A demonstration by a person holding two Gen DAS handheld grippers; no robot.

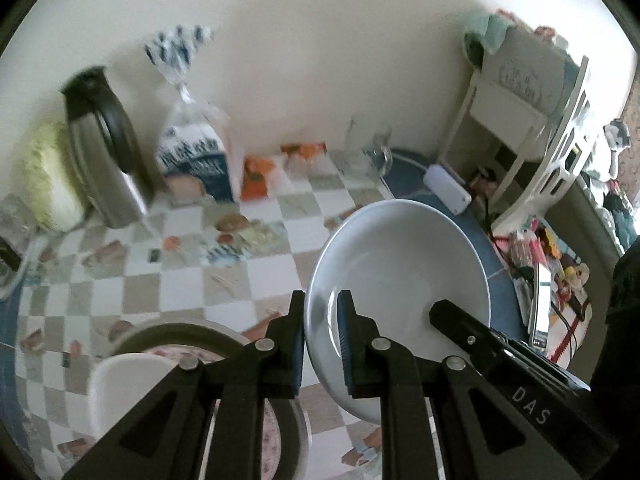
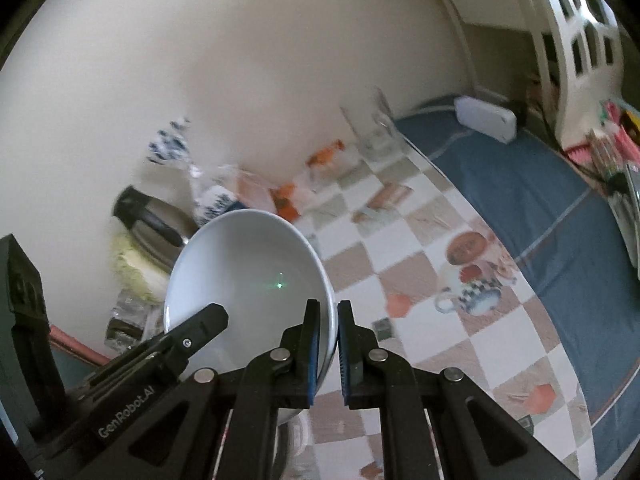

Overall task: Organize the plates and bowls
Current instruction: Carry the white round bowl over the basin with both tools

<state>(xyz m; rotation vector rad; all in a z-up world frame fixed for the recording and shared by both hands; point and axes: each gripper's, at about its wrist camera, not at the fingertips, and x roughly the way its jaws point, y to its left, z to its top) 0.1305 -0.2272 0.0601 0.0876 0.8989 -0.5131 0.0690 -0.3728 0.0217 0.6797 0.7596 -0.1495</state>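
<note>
Two claws carry one pale blue-white ceramic bowl between them. My left claw is clamped narrow on the bowl's left rim, one pad inside and one outside, and my right claw pinches the opposite rim the same way. The bowl hangs tilted in the air above the counter, resting on nothing.

Slipping worries me most. Each pad grips only a thin strip of glazed rim, so if my two hands drift apart, twist against each other, or rise unevenly, I judge the rim could slide free or the bowl could swing down onto the crockery under it.

Just below my left claw sit a white rounded dish and a dark-rimmed plate with a pinkish pattern; a dropped bowl would likely strike them, and they crowd any set-down there.

Further out, the counter's checked tablecloth lies mostly bare. Beyond it, along the wall, stand a steel jug with a black lid, a pale green cabbage, a clear bag of sliced bread and some clear glasses. A wide swing leftward could knock the jug or the glasses.
</note>
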